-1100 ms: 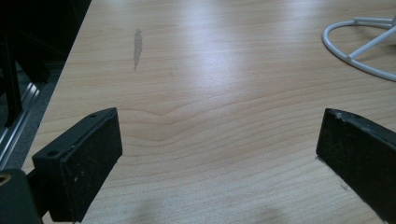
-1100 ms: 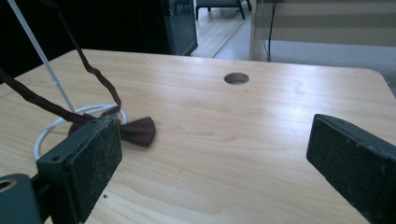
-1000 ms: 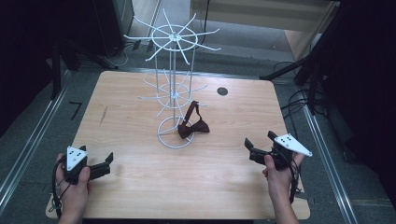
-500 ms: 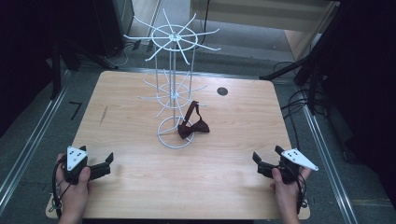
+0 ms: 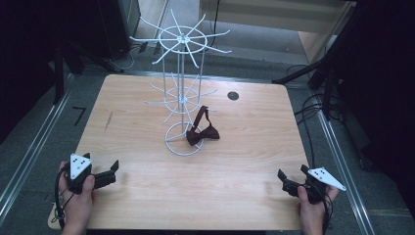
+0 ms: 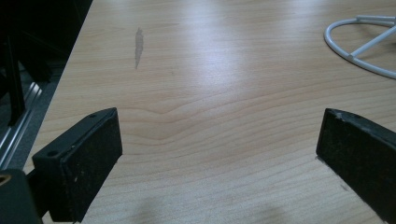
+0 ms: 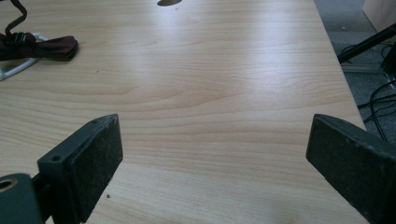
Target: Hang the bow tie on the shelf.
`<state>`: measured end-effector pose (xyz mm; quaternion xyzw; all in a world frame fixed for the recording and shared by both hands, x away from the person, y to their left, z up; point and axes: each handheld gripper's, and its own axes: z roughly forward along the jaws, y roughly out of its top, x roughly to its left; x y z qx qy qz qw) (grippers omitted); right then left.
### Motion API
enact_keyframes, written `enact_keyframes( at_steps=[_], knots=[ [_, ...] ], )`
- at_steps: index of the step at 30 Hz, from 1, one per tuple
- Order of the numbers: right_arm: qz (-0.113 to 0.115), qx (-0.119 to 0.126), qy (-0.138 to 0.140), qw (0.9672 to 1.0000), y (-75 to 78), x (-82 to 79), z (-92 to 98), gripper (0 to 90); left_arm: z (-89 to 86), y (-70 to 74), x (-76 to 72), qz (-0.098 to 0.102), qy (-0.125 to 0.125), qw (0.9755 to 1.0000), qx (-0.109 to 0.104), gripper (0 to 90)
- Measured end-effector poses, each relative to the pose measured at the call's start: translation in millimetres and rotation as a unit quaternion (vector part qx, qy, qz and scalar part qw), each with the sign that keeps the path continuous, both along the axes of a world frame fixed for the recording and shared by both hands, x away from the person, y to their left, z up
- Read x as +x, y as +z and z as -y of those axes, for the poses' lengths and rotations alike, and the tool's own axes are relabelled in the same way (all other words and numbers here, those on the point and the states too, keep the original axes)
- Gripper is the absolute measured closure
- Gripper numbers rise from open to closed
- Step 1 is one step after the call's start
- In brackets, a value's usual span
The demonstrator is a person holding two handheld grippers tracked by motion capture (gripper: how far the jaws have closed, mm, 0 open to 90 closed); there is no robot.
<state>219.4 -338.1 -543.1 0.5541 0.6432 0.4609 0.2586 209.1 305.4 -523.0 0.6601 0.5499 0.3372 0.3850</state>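
From the high view, a wooden worktop holds a tall white wire rack with thin arms sticking out at two levels. A dark red bow tie lies at the foot of the rack, partly on the rack's round base ring, with its strap curling up beside the pole. The left gripper sits near the front left corner of the worktop, held by a hand. The right gripper sits near the front right corner, held by the other hand. Both are well apart from the bow tie.

In the left gripper view, the two black jaws stand wide apart with nothing between them, just bare wood. A bit of the white base ring shows at the top right.

In the right gripper view, the jaws are also spread wide and hold nothing. The bow tie lies far off at the top left, on the ring. A dark round hole shows at the top edge.
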Motion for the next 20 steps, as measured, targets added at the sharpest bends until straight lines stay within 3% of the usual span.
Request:
enact_keyframes(
  at_steps=[9,13,20],
  knots=[
    [0.003,-0.008,-0.01,0.9999,-0.9,-10.1,12.0,5.4,0.1,0.0,0.0,0.001,-0.001,1.0,-0.001,0.9],
    [0.001,0.003,-0.018,0.9998,-2.4,-11.8,17.5,5.5,0.1,0.1,0.0,-0.001,-0.003,1.0,0.0,0.9],
    [0.0,-0.005,-0.014,0.9999,-4.8,-9.8,13.6,8.2,-0.1,0.1,0.2,-0.002,-0.003,1.0,0.0,0.9]
  ],
)
